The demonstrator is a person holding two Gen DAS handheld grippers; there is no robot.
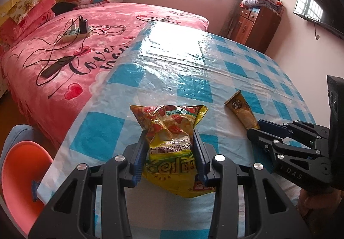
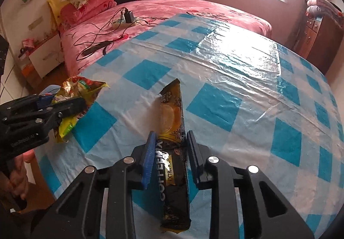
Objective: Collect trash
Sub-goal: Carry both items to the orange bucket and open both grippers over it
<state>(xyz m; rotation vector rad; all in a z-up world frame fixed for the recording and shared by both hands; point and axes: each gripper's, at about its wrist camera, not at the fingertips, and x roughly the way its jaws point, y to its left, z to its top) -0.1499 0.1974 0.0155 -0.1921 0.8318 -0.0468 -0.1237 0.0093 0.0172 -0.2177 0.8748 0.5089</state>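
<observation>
A crumpled yellow snack bag (image 1: pixel 172 142) lies on the blue-and-white checked tablecloth (image 1: pixel 193 63). My left gripper (image 1: pixel 171 133) is shut on it, both pads pressing its sides; the bag also shows in the right wrist view (image 2: pixel 86 93). A black-and-gold coffee mix sachet (image 2: pixel 174 153) lies lengthwise between the fingers of my right gripper (image 2: pixel 171 136), which is shut on it. In the left wrist view the sachet (image 1: pixel 240 108) points away from the right gripper (image 1: pixel 255 129).
A pink bed (image 1: pixel 64 45) with cables and a power strip (image 1: pixel 75 32) stands to the left of the table. An orange stool (image 1: pixel 21 174) is at the table's near left corner. A wooden cabinet (image 1: pixel 258 24) stands at the far right.
</observation>
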